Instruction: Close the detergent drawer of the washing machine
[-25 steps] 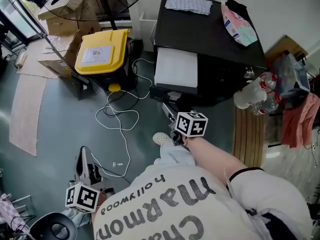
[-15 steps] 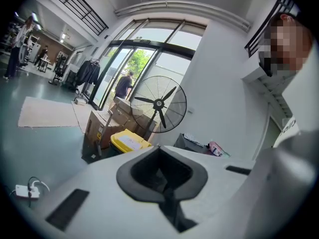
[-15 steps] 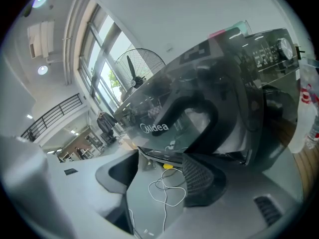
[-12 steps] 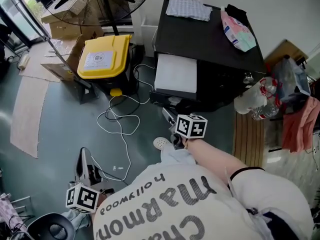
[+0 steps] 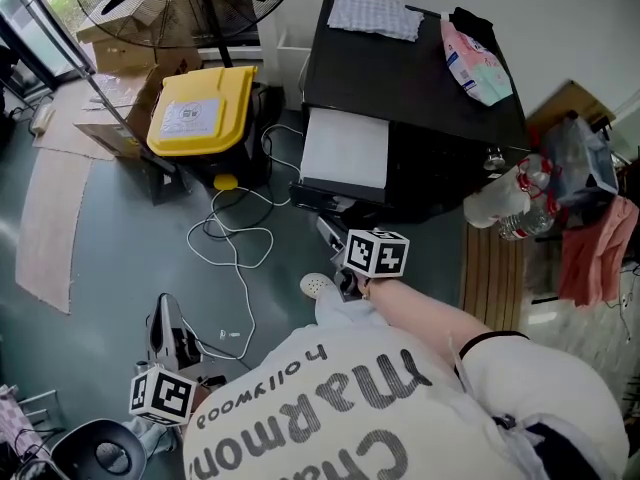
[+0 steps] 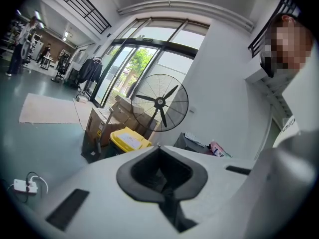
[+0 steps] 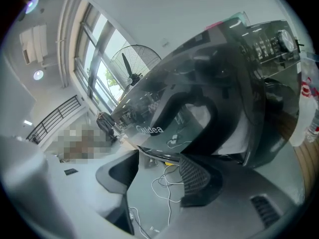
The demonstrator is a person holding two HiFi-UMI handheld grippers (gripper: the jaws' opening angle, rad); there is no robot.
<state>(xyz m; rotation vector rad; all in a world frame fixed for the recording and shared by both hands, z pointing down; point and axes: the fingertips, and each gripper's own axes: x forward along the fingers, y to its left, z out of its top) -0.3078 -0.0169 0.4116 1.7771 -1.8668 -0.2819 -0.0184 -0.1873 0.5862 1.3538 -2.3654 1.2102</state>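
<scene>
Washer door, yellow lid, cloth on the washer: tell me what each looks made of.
Washer door: dark tinted glass or clear plastic, I can't tell which. It is glossy and mirrors the room and the floor cable.
Yellow lid: probably moulded plastic, smooth with a slight sheen and an even colour.
Cloth: woven fabric, matte, with a fine check pattern and soft uneven edges.

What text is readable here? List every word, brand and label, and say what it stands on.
"Midea": on the dark glossy washing machine front, in the right gripper view.
"Marmon": large dark print on the person's white shirt; its other lines are unclear.
White label on the yellow plastic bin lid: too small to read.
Pink-and-teal packet: print too small.
</scene>
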